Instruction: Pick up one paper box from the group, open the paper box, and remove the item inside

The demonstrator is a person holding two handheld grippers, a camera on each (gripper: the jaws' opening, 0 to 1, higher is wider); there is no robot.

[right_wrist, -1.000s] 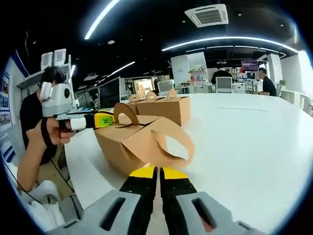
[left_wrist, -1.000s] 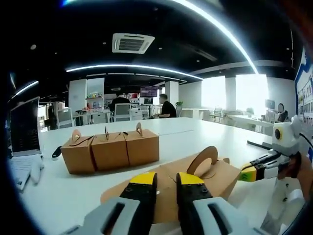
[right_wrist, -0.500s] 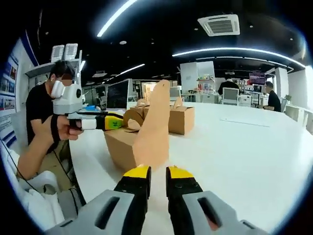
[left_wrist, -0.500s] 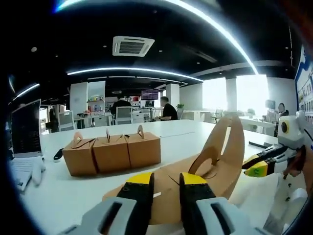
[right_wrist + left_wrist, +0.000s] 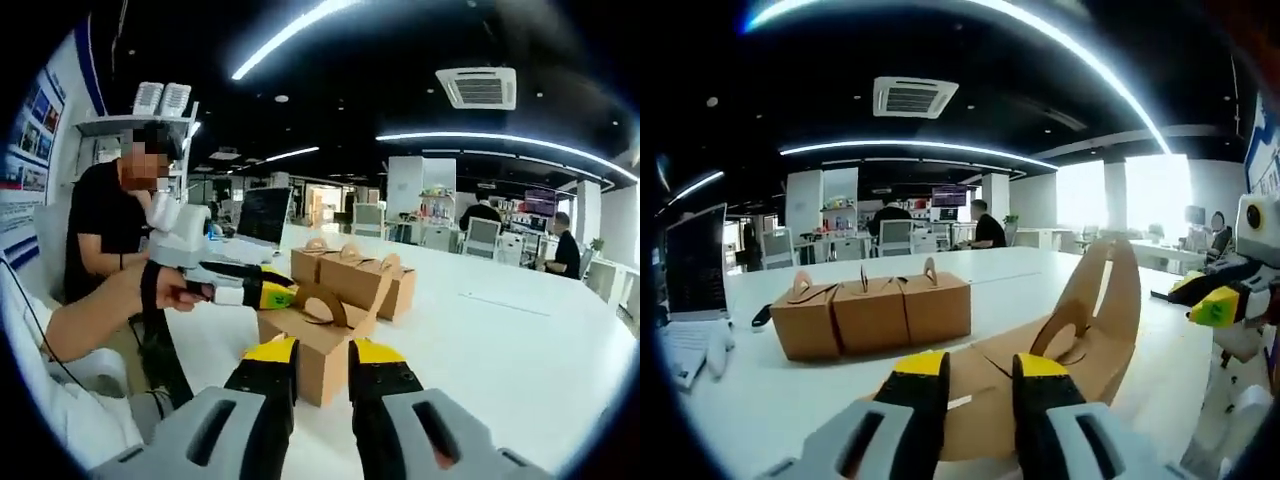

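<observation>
A brown paper box [image 5: 1080,350] lies on the white table, just beyond my left gripper [image 5: 977,368]. One handle flap [image 5: 1108,290] stands raised and the other flaps are spread flat. My left jaws stand apart over the near flat flap, with cardboard showing in the gap. In the right gripper view the same box [image 5: 322,385] sits just past my right gripper [image 5: 322,352], whose jaws are apart with nothing in them. The left gripper [image 5: 272,295] reaches onto the box top. The right gripper [image 5: 1212,305] hangs clear of the raised flap. Three closed boxes [image 5: 870,312] stand in a row behind.
The row of closed boxes [image 5: 360,280] stands behind the open one. A laptop [image 5: 690,260] sits at the table's [image 5: 790,390] left end, with a small black object [image 5: 760,315] beside it. A person [image 5: 110,220] holds the left gripper. People sit at distant desks [image 5: 985,222].
My right gripper was shut on the handle flap, lifted it upright, let go and drew back. The flap stays raised. My left jaws have spread slightly.
</observation>
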